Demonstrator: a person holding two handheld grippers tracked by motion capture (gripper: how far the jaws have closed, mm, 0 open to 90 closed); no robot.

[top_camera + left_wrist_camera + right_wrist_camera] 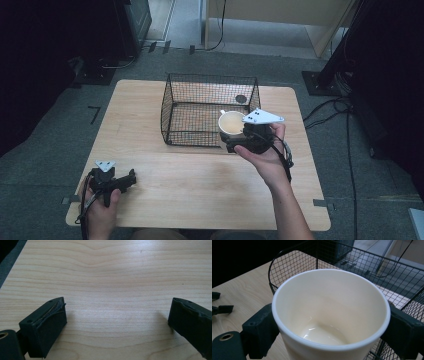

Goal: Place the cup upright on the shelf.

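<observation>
A white cup point(230, 121), empty with a cream inside, is held upright by my right gripper point(234, 135), which is shut on its sides. The cup hangs at the front right corner of a black wire basket point(172, 110), about level with its rim. In the right gripper view the cup point(329, 315) sits between the two jaws of the right gripper point(329, 326), with the basket point(294, 265) just behind it. My left gripper point(127, 181) rests at the table's front left, open. In the left gripper view, bare wood lies between the jaws of the left gripper point(117, 315).
The light wooden table point(200, 185) stands on grey carpet. A small dark round thing point(241, 98) lies at the basket's back right. Cables point(330, 107) trail on the floor to the right. The left gripper point(219, 307) appears far off in the right gripper view.
</observation>
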